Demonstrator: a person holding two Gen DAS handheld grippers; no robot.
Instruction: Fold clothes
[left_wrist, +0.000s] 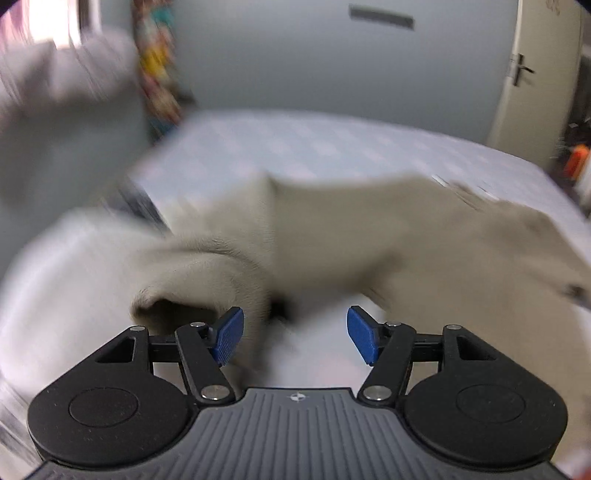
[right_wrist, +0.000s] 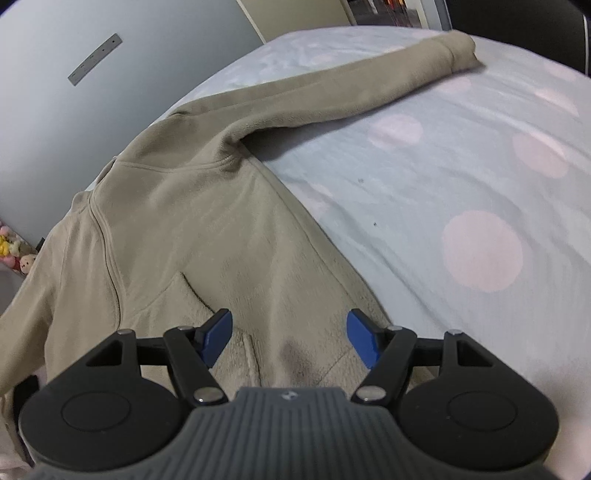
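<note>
A beige fleece jacket (right_wrist: 192, 221) lies spread on the bed, front up, with one sleeve (right_wrist: 332, 85) stretched toward the far corner. My right gripper (right_wrist: 290, 336) hovers open just over the jacket's lower hem, nothing between its blue pads. The left wrist view is badly blurred. There the jacket (left_wrist: 369, 229) stretches across the bed, and its other sleeve's cuff (left_wrist: 177, 295) lies bunched just ahead of the left finger. My left gripper (left_wrist: 295, 332) is open, with bare sheet showing between its pads.
The bed (right_wrist: 443, 166) has a pale blue sheet with pink dots. Behind it are a grey wall and a door (left_wrist: 535, 74). A blurred grey shape (left_wrist: 55, 110) fills the upper left. Plush toys (right_wrist: 14, 247) sit past the bed's far side.
</note>
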